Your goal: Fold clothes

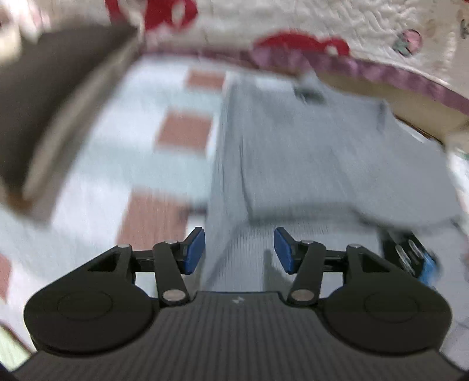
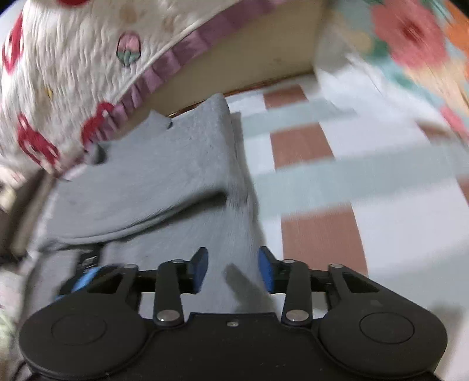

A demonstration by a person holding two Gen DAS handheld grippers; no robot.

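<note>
Grey knit fabric is filling the middle of both wrist views: we are looking at a grey garment (image 1: 307,152) lying partly folded on the bed sheet (image 1: 123,164), which is white with pale green bands and brownish-red squares. In the left wrist view a doubled layer of the garment is sitting on top of a longer lower layer that is running down toward us. The garment's far end is lying close to the bed's far edge, where a beige panel (image 2: 263,49) is rising behind it, and a white quilt (image 1: 337,26) with red shapes and a purple frilled border is hanging over that end. Both views are blurring with motion.

We are holding the left gripper (image 1: 239,250) over the near end of the garment, its blue-padded fingers (image 1: 195,249) standing about half apart with nothing clamped; grey cloth is showing in the gap beneath them, and we cannot tell whether the pads are brushing it. The right gripper (image 2: 233,271) is hovering over the garment's near right-hand edge, where cloth is meeting sheet. Its fingers (image 2: 200,269) are likewise standing partly apart and gripping nothing. Each gripper is appearing as a blurred blue and black shape at the lower corner of the other's view. A flowered cloth (image 2: 410,38) in pink, orange and teal is lying at the sheet's far right corner.
</note>
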